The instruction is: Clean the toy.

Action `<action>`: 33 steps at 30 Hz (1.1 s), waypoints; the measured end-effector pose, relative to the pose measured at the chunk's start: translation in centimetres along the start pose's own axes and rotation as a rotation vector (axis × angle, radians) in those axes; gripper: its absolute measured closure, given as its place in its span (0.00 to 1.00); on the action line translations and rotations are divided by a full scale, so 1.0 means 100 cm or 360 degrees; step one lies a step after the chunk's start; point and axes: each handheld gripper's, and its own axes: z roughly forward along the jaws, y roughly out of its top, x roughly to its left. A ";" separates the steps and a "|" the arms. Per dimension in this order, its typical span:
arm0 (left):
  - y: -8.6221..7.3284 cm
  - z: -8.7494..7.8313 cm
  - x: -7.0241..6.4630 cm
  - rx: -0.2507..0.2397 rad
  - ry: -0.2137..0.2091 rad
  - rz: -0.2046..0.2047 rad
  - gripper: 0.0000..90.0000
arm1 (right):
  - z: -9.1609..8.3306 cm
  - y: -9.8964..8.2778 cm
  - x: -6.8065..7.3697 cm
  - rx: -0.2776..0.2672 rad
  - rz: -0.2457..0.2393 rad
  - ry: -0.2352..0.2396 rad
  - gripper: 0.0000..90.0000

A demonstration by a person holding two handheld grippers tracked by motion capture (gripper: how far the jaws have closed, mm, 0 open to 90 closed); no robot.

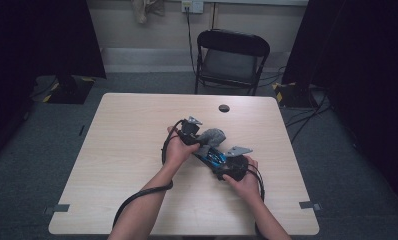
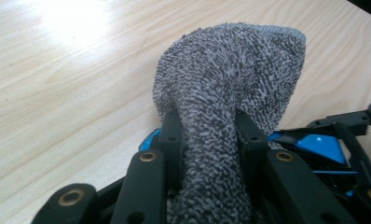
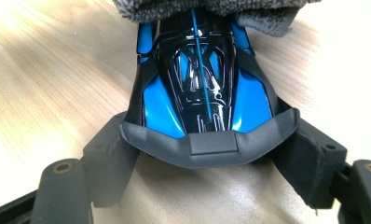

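Nearest the person, the right gripper [image 1: 226, 165] is gripping a blue and black toy car [image 3: 204, 100] by its rear end, one jaw pressing on each flank just ahead of the dark rear spoiler, so the tongs are standing wide but clamped on the car's body. The car is being held just above the middle of the pale wooden table [image 1: 137, 130], its nose pointing away from that gripper and disappearing under a grey terry cloth [image 2: 230, 88]. Beyond it, the left gripper [image 1: 199, 142] is pinching that cloth, its two black jaws squeezing a thick fold of the fabric between them, while the bunched end of the cloth is lying over the front of the car. In the high view both hands are meeting over the table, the cloth sitting between the two grippers. Farther off, a small dark round hole [image 1: 224, 108] is showing near the table's far edge, and a black folding chair [image 1: 230, 60] is standing behind it.
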 end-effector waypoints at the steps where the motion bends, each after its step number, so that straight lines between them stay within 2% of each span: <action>1: 0.000 0.000 0.001 -0.0002 0.0005 -0.0005 0.77 | 0.000 0.000 0.000 0.0000 0.0000 0.0000 0.28; 13: 0.000 0.002 0.009 -0.0004 0.0079 0.0002 0.77 | 0.000 0.000 0.000 0.0000 0.0000 0.0000 0.28; 16: -0.001 0.002 0.012 -0.0007 0.0078 -0.0025 0.77 | 0.000 0.000 0.000 0.0000 0.0000 0.0000 0.28; 18: -0.002 0.001 0.015 -0.0001 0.0098 -0.0015 0.77 | 0.000 0.000 0.000 0.0000 0.0001 0.0000 0.28; 23: -0.006 0.000 0.021 -0.0022 0.0118 -0.0055 0.77 | 0.000 0.000 0.000 0.0000 0.0002 0.0000 0.28; 33: -0.011 -0.005 0.029 -0.0009 0.0164 -0.0085 0.77 | 0.000 0.000 0.000 0.0000 0.0001 0.0000 0.28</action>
